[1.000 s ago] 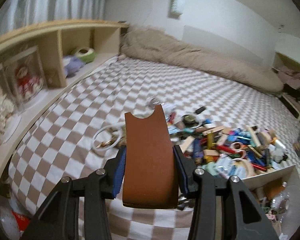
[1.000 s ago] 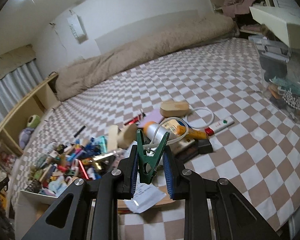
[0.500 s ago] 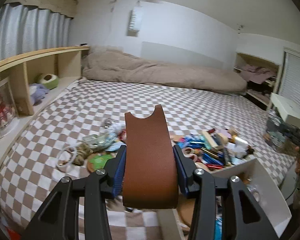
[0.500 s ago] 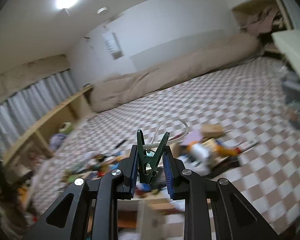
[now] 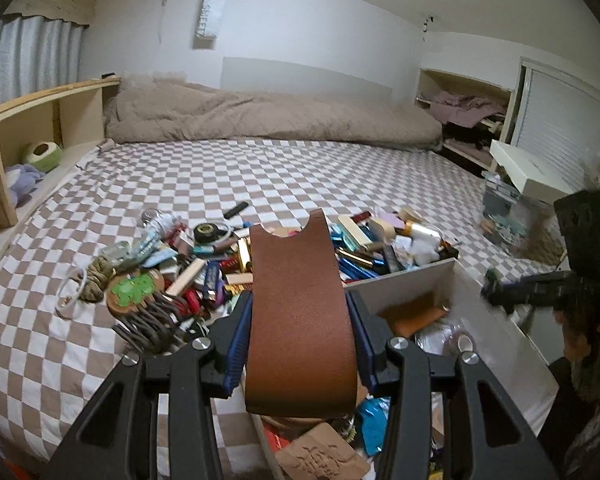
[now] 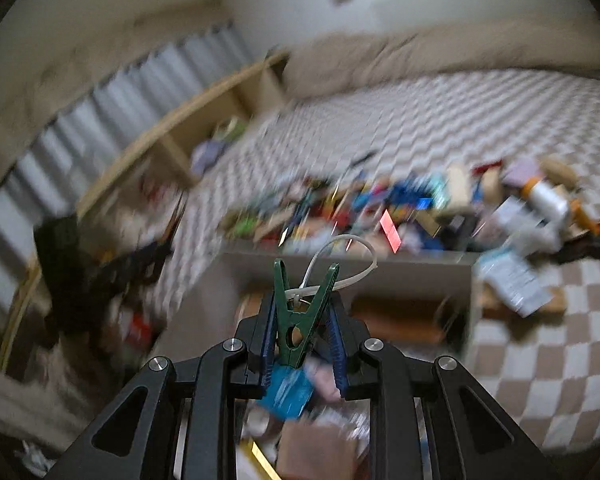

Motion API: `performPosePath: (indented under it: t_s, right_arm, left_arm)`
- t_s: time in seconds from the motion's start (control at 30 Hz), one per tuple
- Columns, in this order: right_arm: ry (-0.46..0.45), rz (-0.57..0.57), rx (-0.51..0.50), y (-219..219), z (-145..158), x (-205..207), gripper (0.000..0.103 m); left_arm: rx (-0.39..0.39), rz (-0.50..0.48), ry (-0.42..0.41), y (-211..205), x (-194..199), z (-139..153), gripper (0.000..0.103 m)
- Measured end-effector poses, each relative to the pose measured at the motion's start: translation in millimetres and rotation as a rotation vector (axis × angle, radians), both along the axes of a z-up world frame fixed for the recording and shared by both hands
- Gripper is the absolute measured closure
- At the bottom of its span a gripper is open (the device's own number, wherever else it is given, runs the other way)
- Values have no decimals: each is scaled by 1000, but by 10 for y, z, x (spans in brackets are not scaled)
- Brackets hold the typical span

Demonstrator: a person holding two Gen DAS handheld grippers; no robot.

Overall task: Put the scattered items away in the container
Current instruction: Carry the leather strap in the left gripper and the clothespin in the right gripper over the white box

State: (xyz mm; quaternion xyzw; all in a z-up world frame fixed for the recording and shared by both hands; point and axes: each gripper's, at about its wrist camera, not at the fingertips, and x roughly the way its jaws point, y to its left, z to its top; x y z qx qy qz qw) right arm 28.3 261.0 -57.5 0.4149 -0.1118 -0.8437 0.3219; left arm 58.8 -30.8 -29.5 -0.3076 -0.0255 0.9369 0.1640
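Clothespin point(image 6: 302, 316) upright, handles skyward, gripper-clamped point(image 6: 302, 344).

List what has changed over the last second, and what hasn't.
Both claws swung from aiming out over the bed to hanging over the white box: its open inside now fills the lower part of both views. Nothing was taken or let go. The left claw still grips the brown piece, and the right claw still grips the green peg. The pile looks unmoved.
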Motion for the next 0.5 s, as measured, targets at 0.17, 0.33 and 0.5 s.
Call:
performPosePath:
  t_s: [0.17, 0.33, 0.5]
  right_arm:
    - [-85, 184, 140, -406, -184, 212, 79]
    - [-132, 369, 194, -706, -298, 452, 79]
    - [-209, 516, 214, -934, -462, 591, 79]
  left_arm:
    - [-5, -17, -23, 50, 27, -59, 58]
    - [-1, -33, -46, 101, 50, -126, 58]
    - [2, -50, -74, 115, 54, -162, 58]
